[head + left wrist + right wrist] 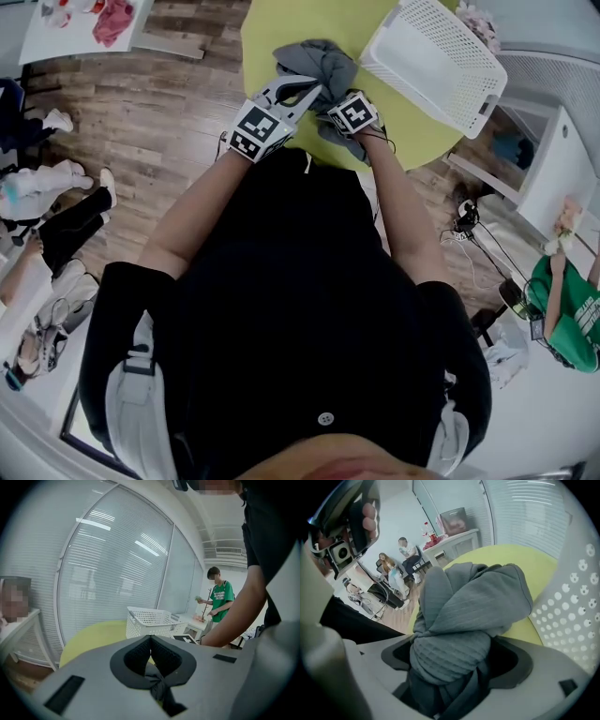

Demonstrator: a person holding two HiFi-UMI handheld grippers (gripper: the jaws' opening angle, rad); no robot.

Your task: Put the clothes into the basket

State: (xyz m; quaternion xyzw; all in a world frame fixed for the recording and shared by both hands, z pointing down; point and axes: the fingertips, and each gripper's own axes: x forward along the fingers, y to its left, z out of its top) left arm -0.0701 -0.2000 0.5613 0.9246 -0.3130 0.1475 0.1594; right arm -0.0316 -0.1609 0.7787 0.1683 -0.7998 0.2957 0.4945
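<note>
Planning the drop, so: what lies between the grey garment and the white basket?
Only a bare strip of yellow-green tabletop separates the grey garment from the white basket, clearest in the right gripper view.

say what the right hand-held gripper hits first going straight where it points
The bunched grey fabric garment, already between the open jaws of the right hand-held gripper; yellow-green round table likely beneath.

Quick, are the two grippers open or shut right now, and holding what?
Left gripper: closed, pinching the grey cloth.
Right gripper: open, with the cloth bunched between its jaws.
</note>
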